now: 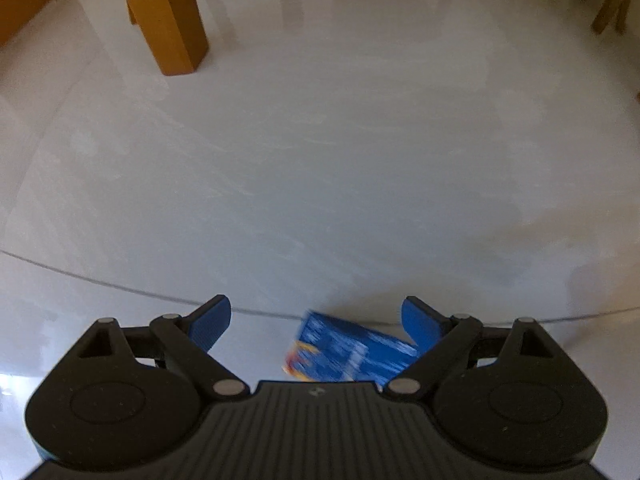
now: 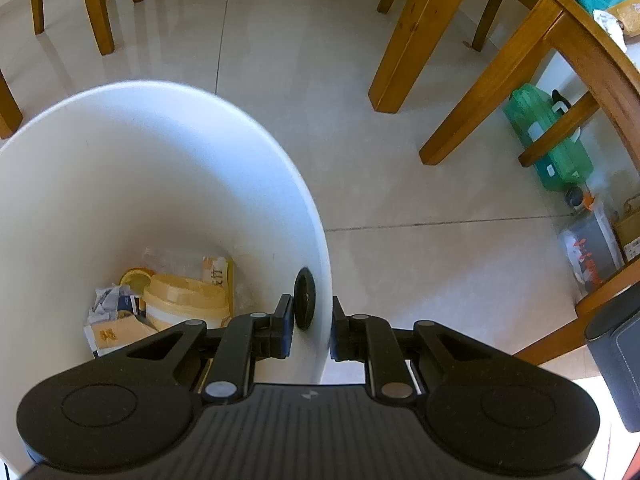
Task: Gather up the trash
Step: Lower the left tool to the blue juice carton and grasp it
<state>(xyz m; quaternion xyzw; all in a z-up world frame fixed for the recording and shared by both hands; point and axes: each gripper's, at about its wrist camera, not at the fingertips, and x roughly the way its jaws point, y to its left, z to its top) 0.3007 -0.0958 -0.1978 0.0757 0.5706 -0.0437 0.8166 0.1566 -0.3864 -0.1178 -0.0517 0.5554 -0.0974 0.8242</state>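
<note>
Blurred blue printed wrapper (image 1: 352, 350) lies on the pale floor (image 1: 320, 160) between the wide-open left hand-held gripper's (image 1: 316, 322) fingers, long axis slanting lower right, near end hidden by the body, while the right hand-held gripper (image 2: 311, 330) pinches the white plastic bin's (image 2: 160, 168) rim.

A pale tiled floor (image 2: 400, 184) is carrying wooden chair legs (image 2: 404, 40), a green container (image 2: 548, 136) and, seemingly, a blurred blue packet (image 1: 352, 350).
</note>
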